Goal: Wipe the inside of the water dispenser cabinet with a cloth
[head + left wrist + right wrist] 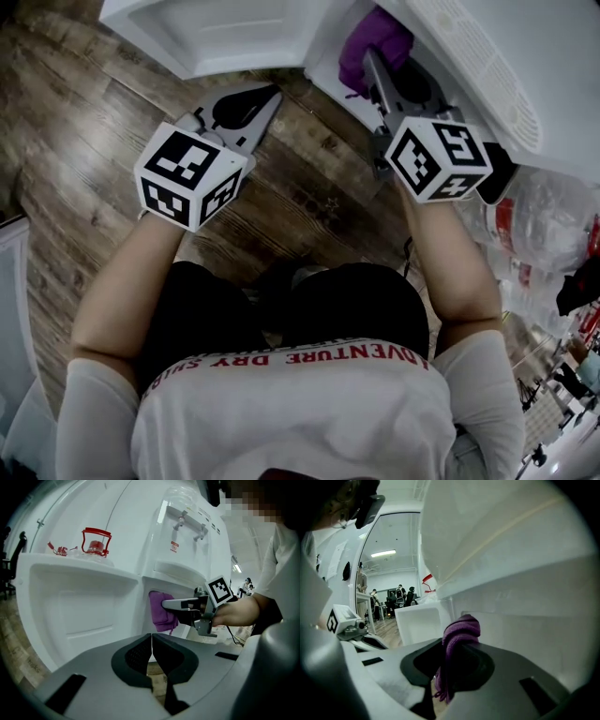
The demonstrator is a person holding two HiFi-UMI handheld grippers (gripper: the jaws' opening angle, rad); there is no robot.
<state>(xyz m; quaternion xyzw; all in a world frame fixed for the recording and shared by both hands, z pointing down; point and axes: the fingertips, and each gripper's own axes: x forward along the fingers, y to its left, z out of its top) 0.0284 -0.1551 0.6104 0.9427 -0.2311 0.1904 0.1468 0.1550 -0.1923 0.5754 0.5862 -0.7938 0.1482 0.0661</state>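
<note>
The purple cloth [377,39] is pinched in my right gripper [373,67], which is shut on it and holds it at the mouth of the white dispenser cabinet [330,58]. In the right gripper view the cloth [461,632] bulges up between the jaws, close to the cabinet's white inner wall [534,625]. The left gripper view has the cloth [158,613] at the cabinet's edge, with the right gripper [165,604] behind it. My left gripper [272,94] hangs over the wood floor to the cabinet's left. Its jaws [151,641] meet with nothing between them.
The cabinet door [216,33] stands swung open to the left. Above the cabinet are the dispenser's taps [187,527]. A red-capped water bottle [96,543] lies past the door. Clear bottles [553,220] sit at the right. People stand far off in the room [401,595].
</note>
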